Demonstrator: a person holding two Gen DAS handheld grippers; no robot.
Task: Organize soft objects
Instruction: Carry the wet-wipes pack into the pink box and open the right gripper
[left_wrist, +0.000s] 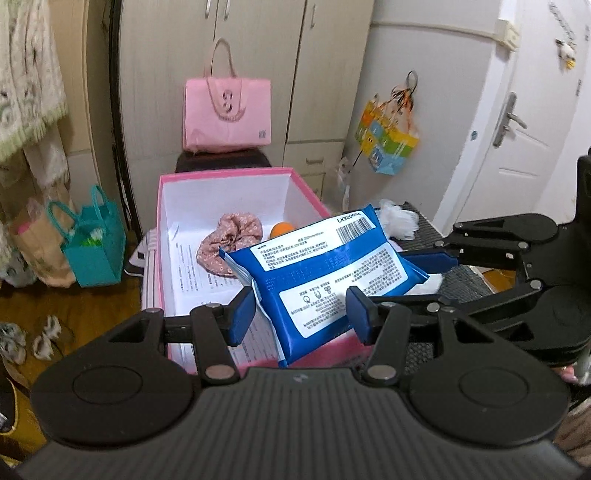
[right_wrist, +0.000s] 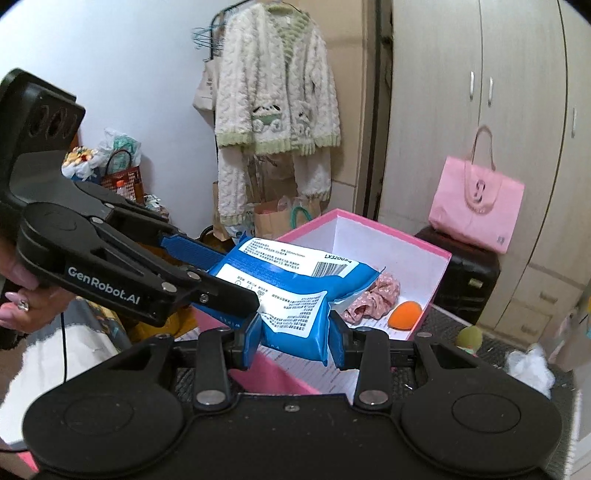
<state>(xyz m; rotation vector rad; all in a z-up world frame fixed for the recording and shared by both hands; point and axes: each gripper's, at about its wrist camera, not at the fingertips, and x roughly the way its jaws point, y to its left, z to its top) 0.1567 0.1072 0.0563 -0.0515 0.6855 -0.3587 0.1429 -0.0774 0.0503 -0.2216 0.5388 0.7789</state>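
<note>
A blue pack of wipes (left_wrist: 325, 266) (right_wrist: 295, 291), label side up, hangs tilted over an open pink box (left_wrist: 225, 173) (right_wrist: 388, 225). My left gripper (left_wrist: 301, 314) (right_wrist: 229, 280) is shut on the pack's near-left end. My right gripper (right_wrist: 295, 338) (left_wrist: 424, 277) is shut on its other end, coming in from the right in the left wrist view. Inside the box, on printed paper, lie a pink floral scrunchie (left_wrist: 232, 236) (right_wrist: 373, 299) and an orange egg-shaped sponge (left_wrist: 280, 229) (right_wrist: 405, 313). A hand (right_wrist: 22, 295) holds the left gripper.
A pink tote bag (left_wrist: 227, 110) (right_wrist: 476, 206) stands on a dark case behind the box, against the wardrobe. A teal bag (left_wrist: 96, 247) sits on the floor to the left. A white fluffy item (left_wrist: 399, 218) (right_wrist: 532, 369) and a green ball (right_wrist: 470, 338) lie on the dark mat.
</note>
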